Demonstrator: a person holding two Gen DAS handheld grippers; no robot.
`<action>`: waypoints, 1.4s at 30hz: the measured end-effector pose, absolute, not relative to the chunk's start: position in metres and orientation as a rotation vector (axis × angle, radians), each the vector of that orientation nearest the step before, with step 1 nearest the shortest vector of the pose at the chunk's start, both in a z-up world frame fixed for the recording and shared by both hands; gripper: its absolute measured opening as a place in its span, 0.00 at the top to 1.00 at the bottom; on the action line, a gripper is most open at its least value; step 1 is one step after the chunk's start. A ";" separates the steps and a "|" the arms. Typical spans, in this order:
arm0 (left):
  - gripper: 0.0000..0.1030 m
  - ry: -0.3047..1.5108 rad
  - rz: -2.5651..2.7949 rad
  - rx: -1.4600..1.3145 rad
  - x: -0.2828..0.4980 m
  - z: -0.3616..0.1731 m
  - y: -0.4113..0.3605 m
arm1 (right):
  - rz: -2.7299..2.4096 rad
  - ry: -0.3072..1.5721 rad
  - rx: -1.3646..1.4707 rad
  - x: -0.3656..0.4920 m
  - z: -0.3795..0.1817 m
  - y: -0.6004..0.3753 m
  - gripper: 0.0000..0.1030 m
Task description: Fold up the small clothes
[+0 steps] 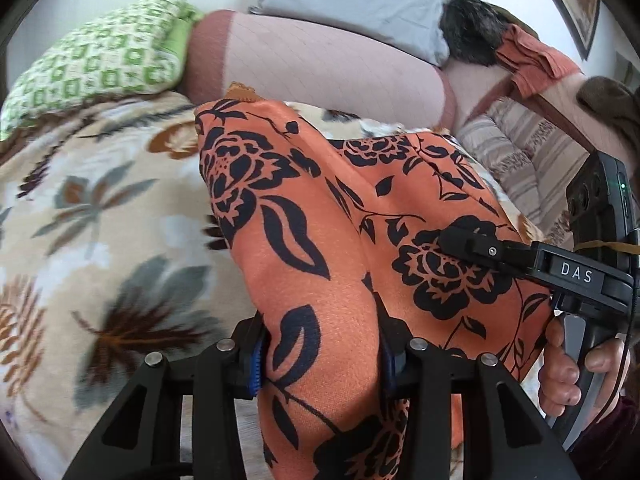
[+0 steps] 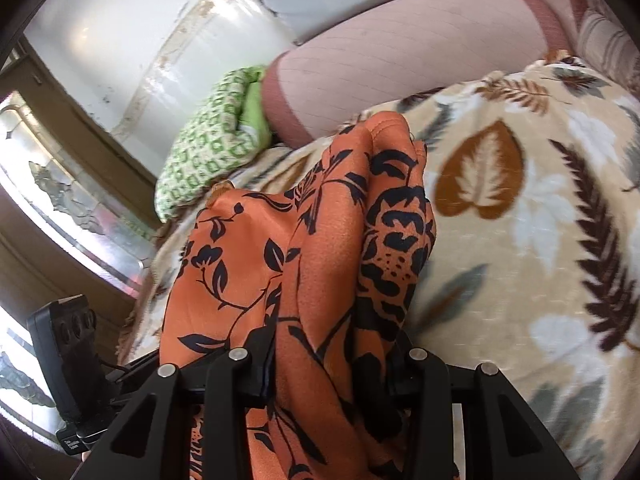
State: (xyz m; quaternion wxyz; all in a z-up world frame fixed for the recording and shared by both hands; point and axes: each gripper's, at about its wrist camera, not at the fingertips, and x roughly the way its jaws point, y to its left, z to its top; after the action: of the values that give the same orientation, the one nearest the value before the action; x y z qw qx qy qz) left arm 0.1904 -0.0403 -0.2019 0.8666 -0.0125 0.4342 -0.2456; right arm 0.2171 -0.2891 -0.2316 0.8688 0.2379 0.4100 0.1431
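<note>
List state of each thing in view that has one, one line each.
orange floral garment: bunched, held by both grippers over the leaf-print blanket
left hand-held gripper: shut on the garment
right hand-held gripper: shut on the garment
green patterned cloth: folded, by the pink pillow

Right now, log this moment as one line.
left gripper: shut on orange floral garment | right gripper: shut on orange floral garment | garment bunched, over leaf-print blanket

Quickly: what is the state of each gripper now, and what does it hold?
Left gripper: closed on the orange floral garment, cloth bunched between its fingers.
Right gripper: closed on another part of the same garment.
</note>
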 end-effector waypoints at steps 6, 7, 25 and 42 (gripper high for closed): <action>0.52 0.980 -0.398 -0.011 0.204 -0.223 -0.010 | 0.324 0.905 0.542 0.235 -0.252 -0.250 0.60; 0.47 1.009 -0.369 0.008 0.207 -0.230 -0.008 | 0.320 0.921 0.552 0.238 -0.258 -0.246 0.60; 0.26 0.883 -0.036 0.156 0.180 -0.217 0.027 | 0.211 0.728 0.360 0.196 -0.218 -0.230 0.42; 0.17 0.737 0.082 0.140 0.094 -0.169 0.044 | 0.182 0.821 0.190 0.133 -0.216 -0.172 0.65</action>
State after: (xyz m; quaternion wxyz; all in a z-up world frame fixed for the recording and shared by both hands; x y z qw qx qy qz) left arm 0.0942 0.0444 -0.1689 0.9297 0.0684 0.3597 0.0402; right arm 0.1327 -0.1724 -0.2161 0.9084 0.0919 0.3981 0.0882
